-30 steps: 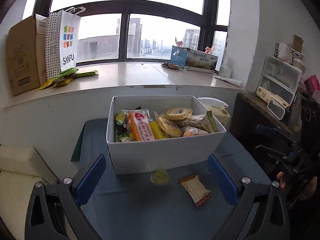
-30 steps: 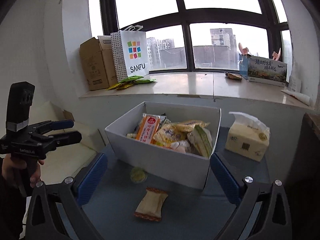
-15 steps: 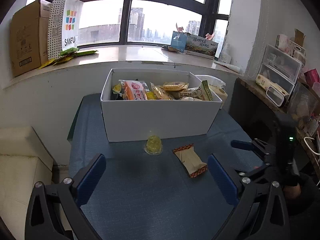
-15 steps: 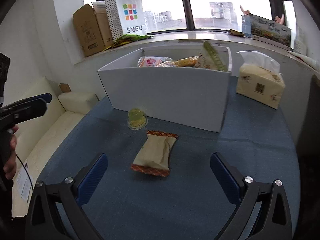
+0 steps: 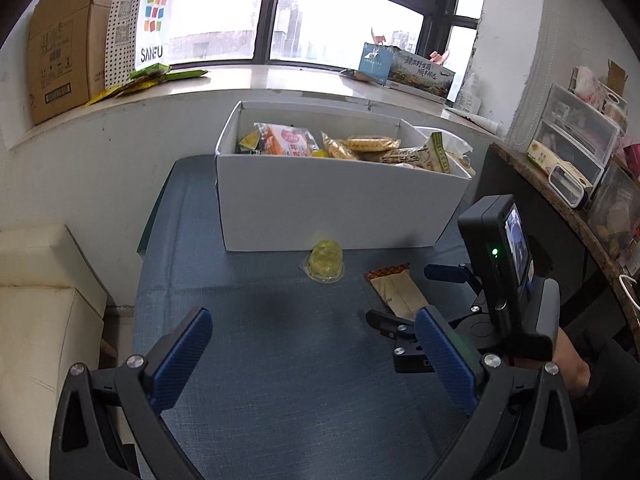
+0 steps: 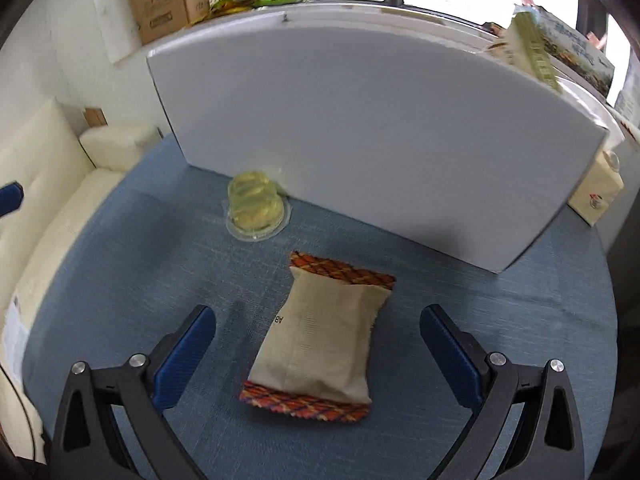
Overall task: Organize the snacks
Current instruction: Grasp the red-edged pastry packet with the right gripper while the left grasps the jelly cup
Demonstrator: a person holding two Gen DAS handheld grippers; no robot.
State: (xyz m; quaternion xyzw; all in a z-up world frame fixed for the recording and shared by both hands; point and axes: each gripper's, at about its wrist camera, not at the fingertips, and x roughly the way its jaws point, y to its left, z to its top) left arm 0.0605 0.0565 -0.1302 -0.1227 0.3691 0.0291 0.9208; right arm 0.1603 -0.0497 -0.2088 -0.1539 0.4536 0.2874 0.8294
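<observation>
Packet [image 6: 320, 336] flat before box [image 6: 360, 140] — long axis toward box, between spread right gripper [image 6: 316, 344] fingers; left gripper [image 5: 312, 354] spread, empty.

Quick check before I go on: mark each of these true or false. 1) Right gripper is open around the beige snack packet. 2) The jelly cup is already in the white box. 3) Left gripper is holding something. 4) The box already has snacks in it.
1) True: the right gripper is open, with the beige snack packet lying between its fingers on the blue table.
2) False: the jelly cup sits on the table against the white box.
3) False: the left gripper is open and empty.
4) True: several packets lie inside.
</observation>
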